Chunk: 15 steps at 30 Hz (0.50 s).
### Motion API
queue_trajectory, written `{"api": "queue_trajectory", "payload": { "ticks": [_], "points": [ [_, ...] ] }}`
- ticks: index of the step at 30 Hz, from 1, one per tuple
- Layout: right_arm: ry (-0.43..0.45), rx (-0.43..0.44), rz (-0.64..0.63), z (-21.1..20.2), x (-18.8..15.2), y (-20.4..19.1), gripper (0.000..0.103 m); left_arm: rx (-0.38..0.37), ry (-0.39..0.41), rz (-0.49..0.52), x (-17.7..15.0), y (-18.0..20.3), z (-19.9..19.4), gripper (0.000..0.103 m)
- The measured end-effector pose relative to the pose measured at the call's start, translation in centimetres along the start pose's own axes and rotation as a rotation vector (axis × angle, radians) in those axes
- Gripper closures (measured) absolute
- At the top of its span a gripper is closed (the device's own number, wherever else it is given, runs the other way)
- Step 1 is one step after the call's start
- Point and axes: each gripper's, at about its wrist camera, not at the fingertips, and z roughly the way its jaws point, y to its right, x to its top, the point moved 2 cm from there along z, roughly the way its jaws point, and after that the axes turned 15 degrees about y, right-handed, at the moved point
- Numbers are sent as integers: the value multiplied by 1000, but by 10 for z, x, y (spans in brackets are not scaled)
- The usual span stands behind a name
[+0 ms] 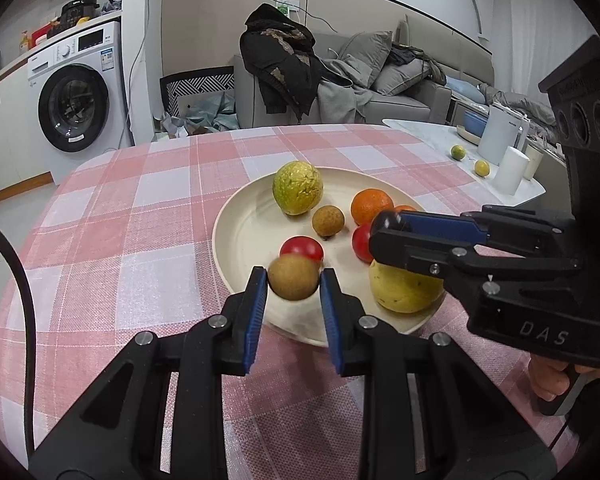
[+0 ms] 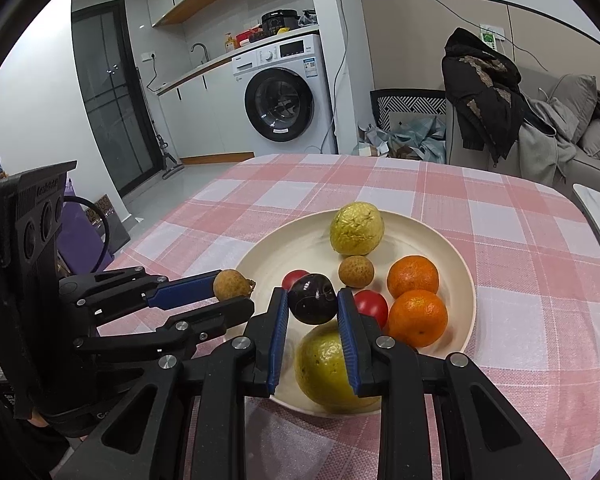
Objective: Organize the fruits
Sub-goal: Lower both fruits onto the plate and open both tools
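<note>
I hold a brown longan clenched in my left gripper and a dark plum in my right gripper, both poised over the cream plate so each can drop among the fruit gathered there

Black left tool with blue pads, silver screws, black right tool embossed "DAS"

We are seeing a woven, coarse-looking checked tablecloth under a matt, smooth cream plate. We are looking at a rough, dull brown longan, a glossy dark plum, shiny smooth tomatoes, dimpled oranges and matt black plastic gripper arms with ribbed blue pads.
</note>
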Motion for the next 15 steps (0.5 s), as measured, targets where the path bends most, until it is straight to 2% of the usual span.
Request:
{"api": "queue_trajectory", "payload": {
  "ticks": [5, 8, 10, 11, 13, 15],
  "points": [
    [25, -3, -2, -7, 2, 1, 70, 10, 16, -10, -1, -1, -4, 79],
    [56, -38, -18, -15, 4, 3, 61, 18, 21, -10, -1, -1, -8, 74],
    [74, -46, -24, -21, 5, 4, 51, 30, 28, -11, 0, -1, -11, 54],
    [83, -45, -28, -24, 5, 4, 45, 35, 40, -12, 0, -2, -15, 50],
    [89, -54, -47, -28, 6, 3, 34, 43, 59, -21, 2, -3, -23, 31],
    [92, -59, -71, -33, 4, 2, 17, 44, 88, -35, 5, -5, -36, 17]
  ]
}}
